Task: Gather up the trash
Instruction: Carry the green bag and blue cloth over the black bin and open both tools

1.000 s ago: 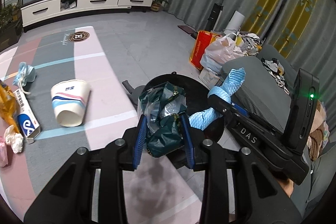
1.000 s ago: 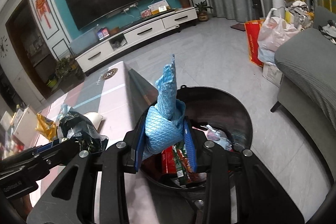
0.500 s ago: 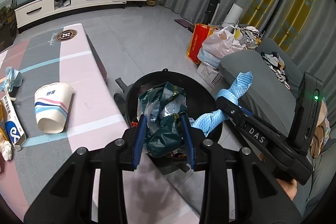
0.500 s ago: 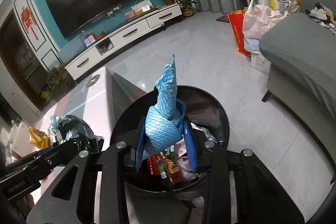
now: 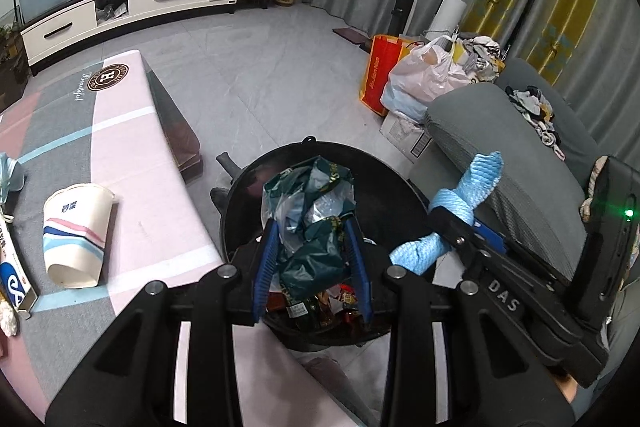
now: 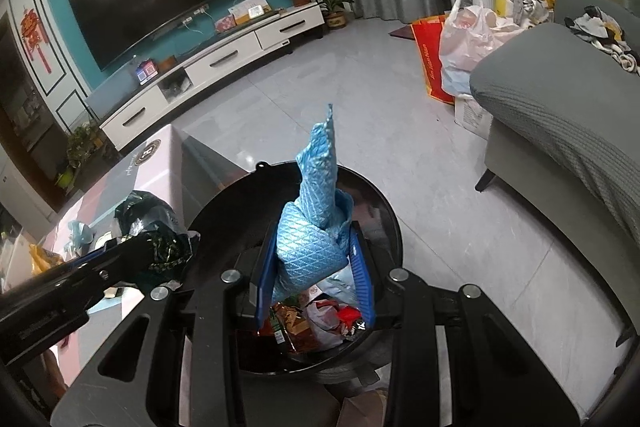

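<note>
A round black trash bin [image 5: 240, 195] [image 6: 384, 211] stands on the floor beside the low table, with wrappers and bags lying inside. My left gripper [image 5: 312, 247] is shut on a crumpled dark green wrapper [image 5: 316, 223] mixed with clear plastic, held over the bin's mouth. My right gripper [image 6: 314, 263] is shut on a twisted blue quilted cloth [image 6: 316, 219], also above the bin. The blue cloth [image 5: 460, 211] shows in the left wrist view at the bin's right rim. The green wrapper [image 6: 160, 243] appears at the left of the right wrist view.
A paper cup [image 5: 76, 235] lies on its side on the pink and grey table [image 5: 132, 155], with a blue and white box [image 5: 12, 275] at its left edge. A grey sofa [image 5: 508, 155] stands right of the bin. Shopping bags [image 5: 416, 83] sit on the floor behind it.
Both grippers have moved from the table edge toward the bin, and each load now hangs over its opening. The cup and box have slid to the left of the view.
</note>
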### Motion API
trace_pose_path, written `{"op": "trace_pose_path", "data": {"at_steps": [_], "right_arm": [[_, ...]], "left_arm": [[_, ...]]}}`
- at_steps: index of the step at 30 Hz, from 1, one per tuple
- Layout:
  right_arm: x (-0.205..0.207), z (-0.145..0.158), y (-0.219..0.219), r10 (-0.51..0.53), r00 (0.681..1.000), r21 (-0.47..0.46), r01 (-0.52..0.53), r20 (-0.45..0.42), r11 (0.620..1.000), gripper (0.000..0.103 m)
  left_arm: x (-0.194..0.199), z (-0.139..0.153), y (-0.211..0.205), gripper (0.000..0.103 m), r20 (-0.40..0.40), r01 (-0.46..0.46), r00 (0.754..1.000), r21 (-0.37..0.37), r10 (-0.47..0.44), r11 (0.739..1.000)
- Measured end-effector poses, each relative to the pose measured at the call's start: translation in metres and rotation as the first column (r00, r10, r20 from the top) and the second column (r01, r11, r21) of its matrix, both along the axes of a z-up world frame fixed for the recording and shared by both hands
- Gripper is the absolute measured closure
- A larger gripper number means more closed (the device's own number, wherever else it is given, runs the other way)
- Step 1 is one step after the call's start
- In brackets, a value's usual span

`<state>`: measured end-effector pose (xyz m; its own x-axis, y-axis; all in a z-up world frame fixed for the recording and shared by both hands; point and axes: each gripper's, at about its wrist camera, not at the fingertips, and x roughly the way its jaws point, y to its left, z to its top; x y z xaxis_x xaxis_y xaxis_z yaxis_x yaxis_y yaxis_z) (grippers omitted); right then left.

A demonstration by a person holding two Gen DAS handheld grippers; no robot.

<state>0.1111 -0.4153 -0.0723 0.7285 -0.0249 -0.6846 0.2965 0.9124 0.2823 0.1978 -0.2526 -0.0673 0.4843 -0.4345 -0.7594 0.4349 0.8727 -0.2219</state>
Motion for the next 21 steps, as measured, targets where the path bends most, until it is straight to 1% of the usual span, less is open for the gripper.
{"op": "trace_pose_path", "data": {"at_steps": [6, 12, 14, 15, 16, 18, 21], "right_arm": [[0.006, -0.009, -0.005, -0.009, 0.999, 0.016, 0.010, -0.040, 1.000, 0.068], [0.013, -0.017, -0.004, -0.005, 0.997, 0.012, 0.006, -0.080, 1.000, 0.066], [0.013, -0.018, -0.006, -0.009, 0.996, 0.011, 0.010, -0.086, 1.000, 0.064], [0.013, -0.018, -0.007, -0.011, 0.996, 0.015, 0.012, -0.085, 1.000, 0.060], [0.013, -0.018, -0.008, -0.012, 0.996, 0.019, 0.014, -0.084, 1.000, 0.058], [0.013, -0.018, -0.009, -0.014, 0.996, 0.021, 0.016, -0.083, 1.000, 0.054], [0.013, -0.017, -0.010, -0.017, 0.997, 0.022, 0.018, -0.082, 1.000, 0.053]], "left_arm": [[0.009, -0.016, -0.006, 0.068, -0.033, -0.006, 0.999, 0.025, 0.007, 1.000], [0.014, -0.024, -0.008, 0.067, -0.064, -0.011, 0.998, 0.031, 0.013, 0.999], [0.014, -0.024, -0.010, 0.063, -0.064, -0.008, 0.998, 0.029, 0.010, 1.000], [0.014, -0.024, -0.010, 0.056, -0.063, -0.008, 0.998, 0.028, 0.010, 1.000], [0.013, -0.023, -0.011, 0.049, -0.057, -0.006, 0.998, 0.028, 0.008, 1.000], [0.011, -0.020, -0.012, 0.042, -0.044, -0.003, 0.999, 0.028, 0.004, 1.000], [0.007, -0.017, -0.012, 0.036, -0.031, 0.001, 1.000, 0.031, 0.000, 1.000]]}}
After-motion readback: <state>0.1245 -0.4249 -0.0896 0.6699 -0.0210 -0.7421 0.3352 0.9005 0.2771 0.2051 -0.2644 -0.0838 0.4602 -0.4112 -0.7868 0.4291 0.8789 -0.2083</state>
